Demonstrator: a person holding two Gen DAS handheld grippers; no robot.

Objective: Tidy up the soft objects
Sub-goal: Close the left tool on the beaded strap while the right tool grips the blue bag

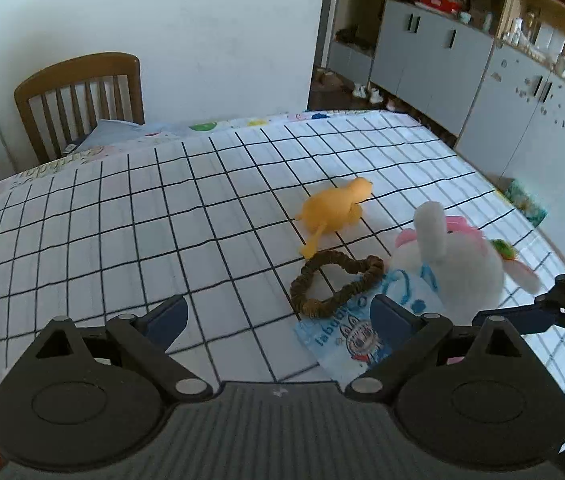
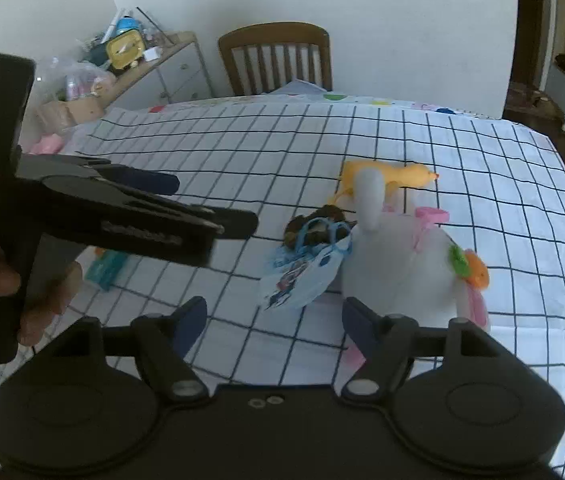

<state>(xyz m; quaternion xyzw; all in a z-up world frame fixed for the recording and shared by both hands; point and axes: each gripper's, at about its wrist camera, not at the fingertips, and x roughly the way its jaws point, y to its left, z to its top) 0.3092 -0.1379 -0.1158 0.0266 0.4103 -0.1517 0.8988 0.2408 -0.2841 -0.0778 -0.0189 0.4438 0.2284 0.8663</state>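
A tabletop [image 1: 130, 216] covered by a white cloth with a black grid is seen from both wrist views. In the left wrist view, the left claw [image 1: 278, 320] is held released above the cloth, its jaws spread wide with nothing between them; only bare grid squares lie in the gap. From that gap, a brown scrunchie [image 1: 334, 284] lies at about one o'clock, partly resting on a pale blue pouch [image 1: 356, 332] whose near edge is hidden behind the right-hand finger [image 1: 392, 314]. A yellow duck [image 1: 334, 208] lies beyond the scrunchie at twelve to one o'clock, its leg touching or just short of the scrunchie. A white plush [image 1: 462, 268] with a pink bow stands at two o'clock, touching the pouch. In the right wrist view, the right claw [image 2: 274, 326] is also released, its jaws apart over the cloth and pressing on nothing; the plush sits just beside its right-hand finger, and whether they touch cannot be told. The pouch lies at twelve o'clock from this gap, with the scrunchie and duck beyond it. The left claw is seen there at ten o'clock, carried in a hand [image 2: 10, 280]. A wooden chair [image 2: 278, 60] stands at the far edge of the tabletop.
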